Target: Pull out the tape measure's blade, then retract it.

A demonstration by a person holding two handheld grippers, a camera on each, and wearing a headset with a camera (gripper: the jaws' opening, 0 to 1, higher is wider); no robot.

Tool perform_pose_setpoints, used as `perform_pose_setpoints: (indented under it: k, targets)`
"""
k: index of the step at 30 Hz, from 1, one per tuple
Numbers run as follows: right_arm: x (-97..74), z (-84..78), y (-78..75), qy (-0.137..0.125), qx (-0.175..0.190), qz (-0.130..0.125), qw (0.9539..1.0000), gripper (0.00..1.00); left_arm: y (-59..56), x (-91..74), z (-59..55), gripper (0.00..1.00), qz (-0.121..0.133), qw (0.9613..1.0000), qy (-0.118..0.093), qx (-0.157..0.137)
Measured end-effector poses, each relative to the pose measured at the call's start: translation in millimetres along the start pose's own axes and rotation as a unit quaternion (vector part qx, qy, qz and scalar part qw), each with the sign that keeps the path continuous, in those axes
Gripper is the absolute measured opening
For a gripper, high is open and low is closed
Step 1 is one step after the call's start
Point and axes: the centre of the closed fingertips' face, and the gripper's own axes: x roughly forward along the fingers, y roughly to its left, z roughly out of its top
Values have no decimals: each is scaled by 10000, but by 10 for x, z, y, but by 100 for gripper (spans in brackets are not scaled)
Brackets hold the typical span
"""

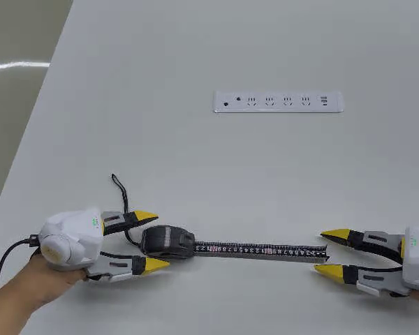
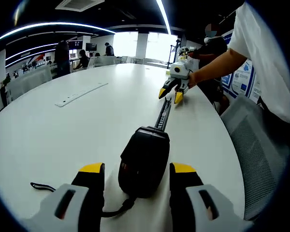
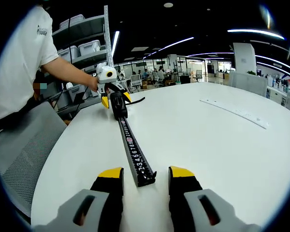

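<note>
Scale digits 3 to 8 on tape measure's blade (image 3: 133,151), shirt print (image 3: 41,30) unreadable

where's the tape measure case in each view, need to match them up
Head view: case lower left, between the left gripper's jaws.
Left gripper view: case bottom centre, between that view's own jaws.
Right gripper view: case upper left, small, at the far end of the blade.
Shared landmark: the white power strip, which lies beyond the tape in all three views.
</note>
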Motion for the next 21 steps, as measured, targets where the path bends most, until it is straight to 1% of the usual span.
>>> perform_pose_setpoints:
  k: [3, 5, 10, 12, 14, 17, 21]
  targets:
    - [-8, 23, 3, -35, 30, -38, 10000, 37, -2, -3, 18, 53, 18, 10000, -30, -20]
    - [-14, 48, 8, -112, 85, -57, 9999, 38, 7, -6, 18, 53, 52, 10000, -33, -30]
    - [-24, 42, 2, -150, 130, -139, 9997, 43, 17, -5, 32, 57, 113, 9999, -57, -32]
    - [-30, 36, 2, -156, 139, -179, 9996, 45, 19, -11, 55, 58, 128, 9999, -94, -65]
    - [-44, 48, -7, -211, 196, -215, 9994, 48, 31, -17, 71, 60, 179, 9997, -111, -83]
    - [-56, 43, -25, -193, 200, -252, 9993, 49, 42, -26, 76, 62, 234, 9996, -126, -99]
    - [-58, 38, -28, -198, 266, -282, 9991, 49, 78, -50, 116, 67, 366, 9989, -233, -187]
